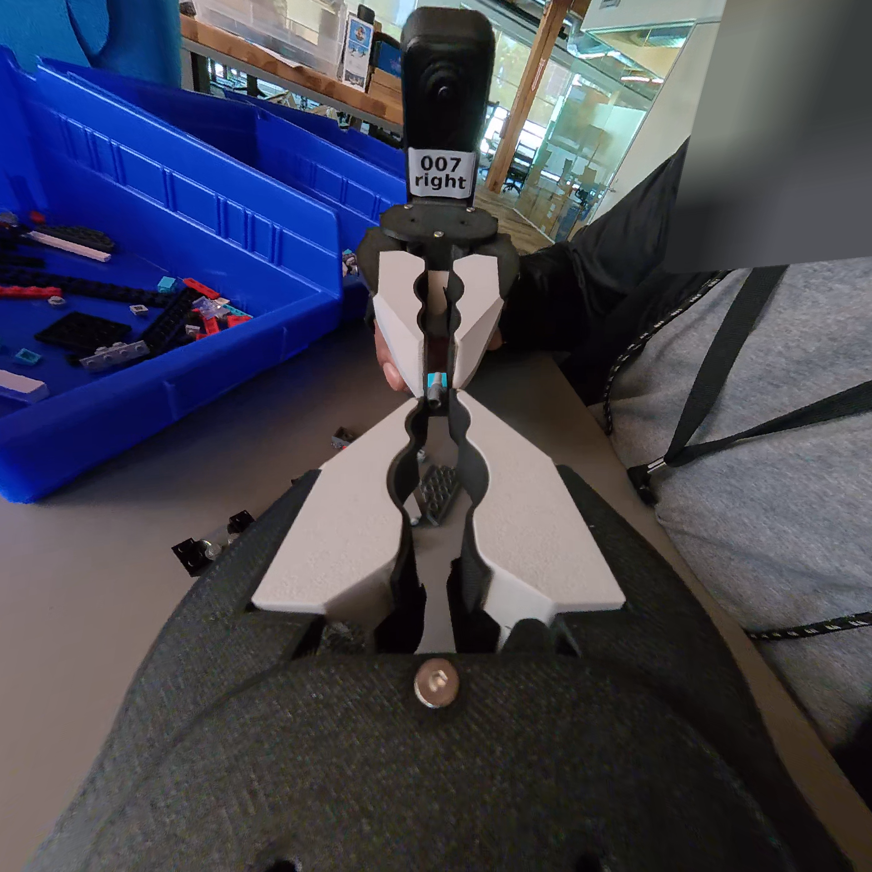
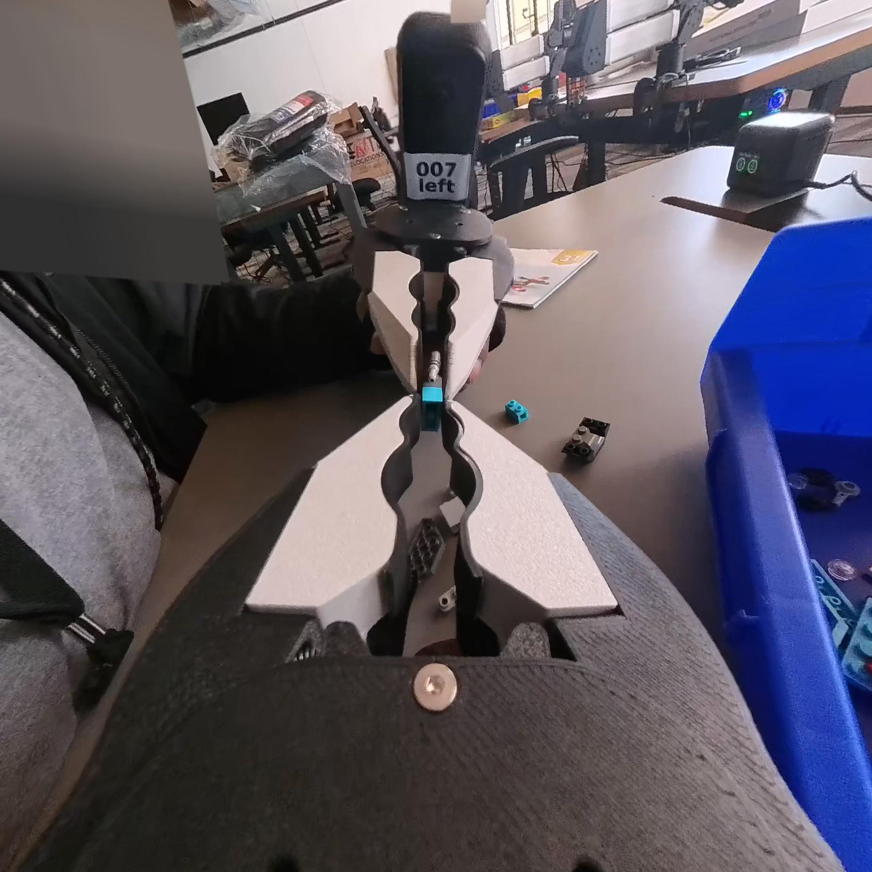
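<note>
Hand-held gripper, left (image 1: 436, 408), meets the right hand-held gripper (image 2: 431, 415) tip to tip above the bench (image 1: 85, 590). Right unit's jaws are clamped on a small teal brick (image 2: 431, 406); left unit's jaws are narrowed on the grey pin (image 2: 434, 370) projecting from that brick. Loose black bricks (image 2: 586, 440) lie nearby; farther off stands a blue bin (image 1: 198, 302) of assorted pieces.

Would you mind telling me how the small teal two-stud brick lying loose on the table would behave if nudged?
The loose teal brick looks like rigid plastic, so probably stiff and light. Its blocky shape suggests it would slide on the smooth table rather than roll. Being small, it may skitter away easily.
</note>
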A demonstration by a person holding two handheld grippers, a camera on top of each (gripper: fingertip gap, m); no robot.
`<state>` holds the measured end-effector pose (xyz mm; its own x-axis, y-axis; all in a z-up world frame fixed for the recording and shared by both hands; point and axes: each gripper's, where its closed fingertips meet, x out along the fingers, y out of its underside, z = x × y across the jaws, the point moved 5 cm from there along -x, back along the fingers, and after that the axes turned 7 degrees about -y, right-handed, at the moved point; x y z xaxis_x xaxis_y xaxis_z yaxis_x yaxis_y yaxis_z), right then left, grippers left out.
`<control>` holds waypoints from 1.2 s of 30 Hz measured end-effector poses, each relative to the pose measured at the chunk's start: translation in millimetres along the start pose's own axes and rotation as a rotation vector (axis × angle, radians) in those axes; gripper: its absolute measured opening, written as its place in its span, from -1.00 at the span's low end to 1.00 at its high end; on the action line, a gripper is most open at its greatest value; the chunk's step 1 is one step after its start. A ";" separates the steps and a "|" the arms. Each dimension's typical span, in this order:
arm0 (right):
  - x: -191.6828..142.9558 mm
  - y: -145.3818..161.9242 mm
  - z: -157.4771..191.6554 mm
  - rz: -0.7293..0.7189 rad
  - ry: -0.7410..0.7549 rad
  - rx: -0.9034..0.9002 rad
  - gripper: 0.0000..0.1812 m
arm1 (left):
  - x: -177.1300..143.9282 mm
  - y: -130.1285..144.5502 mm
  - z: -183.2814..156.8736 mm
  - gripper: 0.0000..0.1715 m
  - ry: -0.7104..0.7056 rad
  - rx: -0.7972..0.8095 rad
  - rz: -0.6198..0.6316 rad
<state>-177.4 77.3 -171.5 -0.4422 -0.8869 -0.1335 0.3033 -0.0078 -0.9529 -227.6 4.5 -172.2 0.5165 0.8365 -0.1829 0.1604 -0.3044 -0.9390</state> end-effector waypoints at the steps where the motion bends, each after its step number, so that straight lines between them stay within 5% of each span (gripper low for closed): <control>1: 0.1 -0.9 0.3 -0.002 0.005 -0.003 -0.90 | -0.3 -0.6 0.0 -0.90 0.006 -0.004 -0.005; 13: 1.4 -8.0 5.8 -0.008 0.082 -0.061 -0.91 | -6.4 -4.0 0.1 -0.90 0.047 -0.017 -0.045; 17: -20.2 -24.6 -4.3 -0.052 0.158 -0.071 -0.91 | -45.6 -20.1 23.6 -0.91 -0.024 -0.090 -0.186; 32: -84.2 -65.8 -53.4 0.012 0.905 -0.244 -0.90 | -27.4 -7.8 32.2 -0.90 -0.123 -0.123 -0.081; 36: -91.1 -56.4 -68.9 0.058 0.980 -0.195 -0.72 | -22.9 -4.1 35.7 -0.91 -0.143 -0.157 -0.064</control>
<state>-212.3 190.3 -124.4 -0.9583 -0.1104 -0.2635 0.2418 0.1776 -0.9539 -270.1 2.9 -174.6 0.3778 0.9093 -0.1746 0.3237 -0.3064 -0.8952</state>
